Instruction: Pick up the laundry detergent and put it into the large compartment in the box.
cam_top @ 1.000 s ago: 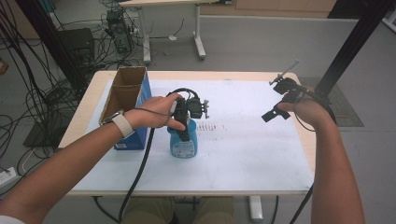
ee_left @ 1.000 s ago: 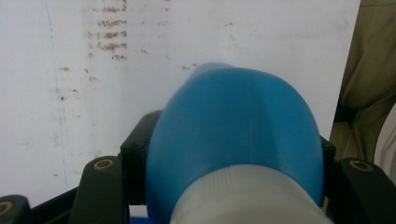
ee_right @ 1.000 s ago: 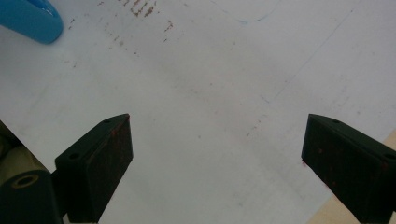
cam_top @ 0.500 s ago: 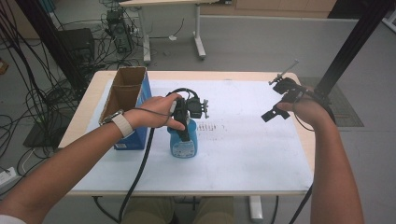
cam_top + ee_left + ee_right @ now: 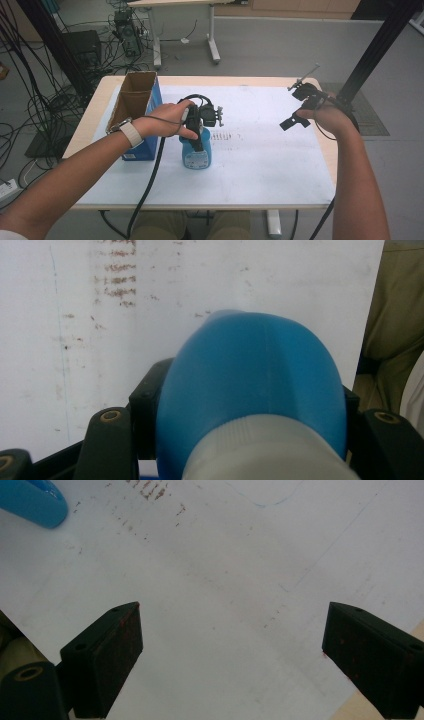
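My left gripper (image 5: 199,136) pinched the upright blue plastic bottle (image 5: 196,152) on the white-covered tabletop (image 5: 260,165); my right gripper (image 5: 230,650) hung spread. The open cardboard box's (image 5: 134,102) contents stayed hidden.

Blue bottle (image 5: 196,152) — white sheet (image 5: 260,160), brown-speckled

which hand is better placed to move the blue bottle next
Left. The left gripper is already shut on the blue plastic bottle standing on the white table sheet. The right gripper is open, hovering apart near the table's right edge.
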Motion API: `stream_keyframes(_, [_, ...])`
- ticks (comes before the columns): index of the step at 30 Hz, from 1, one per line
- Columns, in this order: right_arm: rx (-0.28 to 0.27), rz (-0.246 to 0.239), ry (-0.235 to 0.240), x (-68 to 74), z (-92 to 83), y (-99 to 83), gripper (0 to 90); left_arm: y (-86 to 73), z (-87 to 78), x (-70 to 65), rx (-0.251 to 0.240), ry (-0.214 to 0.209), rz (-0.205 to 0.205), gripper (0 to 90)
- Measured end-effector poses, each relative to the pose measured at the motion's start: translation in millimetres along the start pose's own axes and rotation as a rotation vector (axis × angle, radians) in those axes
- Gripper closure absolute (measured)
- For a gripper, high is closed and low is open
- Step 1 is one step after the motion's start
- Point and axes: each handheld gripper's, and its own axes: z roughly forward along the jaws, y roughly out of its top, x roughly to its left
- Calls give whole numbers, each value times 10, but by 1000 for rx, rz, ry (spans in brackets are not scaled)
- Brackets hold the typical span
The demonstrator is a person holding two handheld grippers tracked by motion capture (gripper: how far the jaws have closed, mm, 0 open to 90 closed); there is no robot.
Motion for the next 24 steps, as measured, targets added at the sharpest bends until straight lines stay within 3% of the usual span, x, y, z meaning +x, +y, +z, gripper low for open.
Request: stream_keyframes(24, [-6,-2,-9,15,-30,-20,91,-14,0,-1,-6,0,4,386])
